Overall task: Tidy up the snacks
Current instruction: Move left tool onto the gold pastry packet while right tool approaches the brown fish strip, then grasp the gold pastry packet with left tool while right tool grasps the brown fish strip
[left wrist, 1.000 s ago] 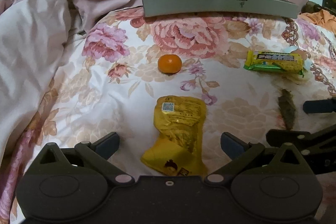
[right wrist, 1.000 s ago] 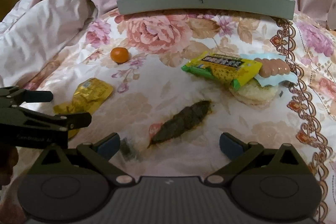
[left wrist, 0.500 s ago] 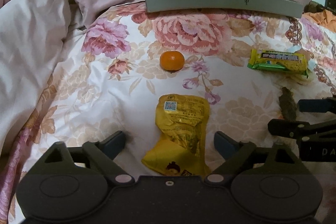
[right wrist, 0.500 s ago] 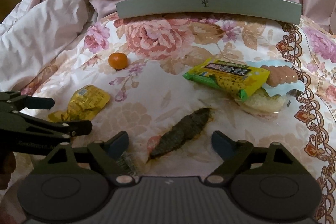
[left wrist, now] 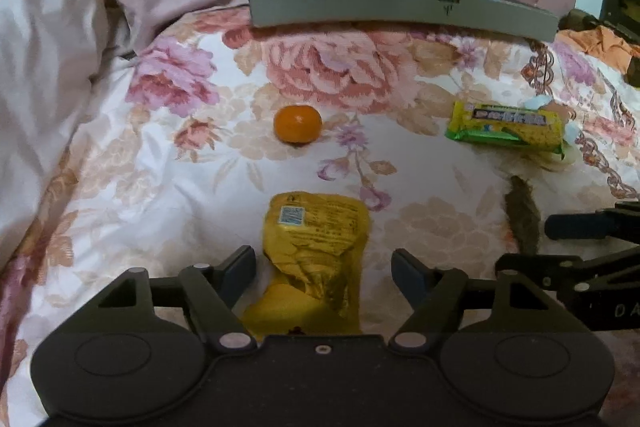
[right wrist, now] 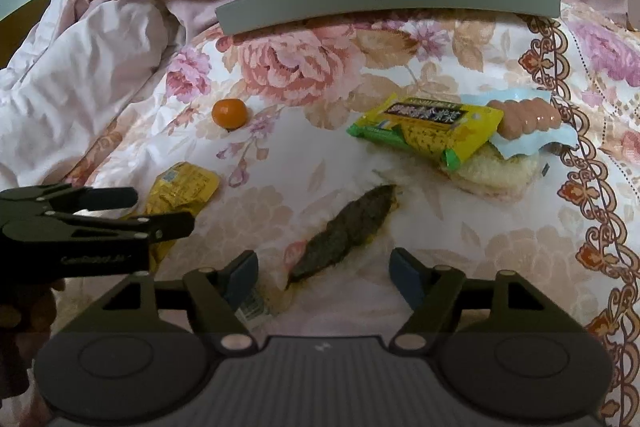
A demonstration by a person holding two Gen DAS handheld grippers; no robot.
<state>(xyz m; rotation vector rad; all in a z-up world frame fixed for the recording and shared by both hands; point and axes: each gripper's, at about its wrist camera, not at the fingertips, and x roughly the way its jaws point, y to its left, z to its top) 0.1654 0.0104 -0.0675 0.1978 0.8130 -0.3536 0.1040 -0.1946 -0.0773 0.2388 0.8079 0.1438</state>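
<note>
My left gripper (left wrist: 323,267) is open, its fingers on either side of a crumpled yellow snack pouch (left wrist: 316,251) lying on the flowered quilt. An orange mandarin (left wrist: 298,123) lies beyond it. My right gripper (right wrist: 323,269) is open over a clear-wrapped dark brown snack (right wrist: 344,233). A yellow-green snack pack (right wrist: 428,129) rests on a round cake (right wrist: 496,173) with a sausage pack (right wrist: 528,117) beside it. A grey tray (right wrist: 384,1) at the back holds several snacks. The left gripper also shows in the right wrist view (right wrist: 120,207).
A rumpled pink duvet (left wrist: 52,75) rises on the left and behind the tray. The flowered quilt (right wrist: 304,163) slopes down to a patterned border on the right. Orange cloth (left wrist: 600,43) lies at the far right.
Both grippers have moved forward and lower, and their jaws have narrowed a little. The yellow pouch now lies between the left fingers. The snacks have not moved.
</note>
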